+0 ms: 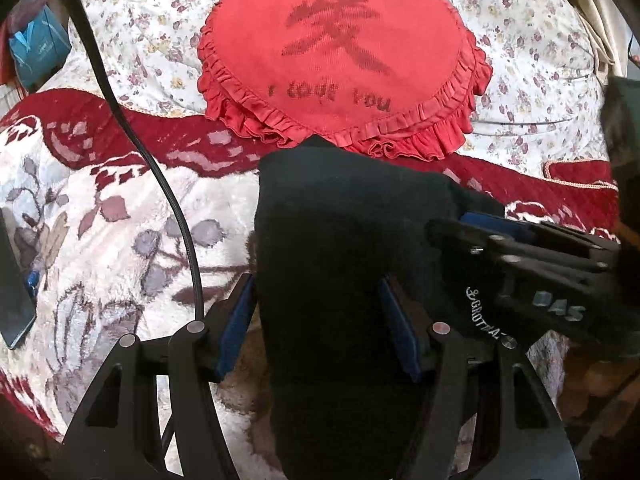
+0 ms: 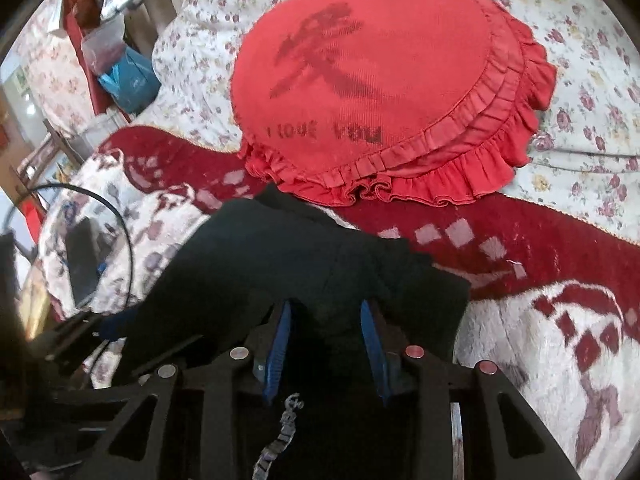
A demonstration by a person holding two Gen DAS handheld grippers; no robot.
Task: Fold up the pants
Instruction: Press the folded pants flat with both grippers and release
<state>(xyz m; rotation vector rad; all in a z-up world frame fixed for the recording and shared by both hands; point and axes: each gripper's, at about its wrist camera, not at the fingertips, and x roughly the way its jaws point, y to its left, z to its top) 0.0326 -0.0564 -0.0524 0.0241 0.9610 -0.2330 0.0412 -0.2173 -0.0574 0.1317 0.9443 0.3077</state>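
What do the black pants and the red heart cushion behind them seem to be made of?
Black pants: soft matte fabric, possibly knit or fleece; it drapes limply and shows no sheen. Red heart cushion: woven cloth, perhaps cotton; a fine ribbed weave shows on its face, the gathered frill edge is thin fabric, and the dark print looks faded.

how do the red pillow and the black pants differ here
The pillow is bright red, heart-shaped, frilled and printed with dark lettering; the pants are plain black, bunched into a thick fold. The pillow lies free on the bed, touched by no gripper; the pants sit between the jaws of the left gripper and the right gripper. The pillow lies farther back, the pants nearer the cameras. Both are soft fabric on the same bed.
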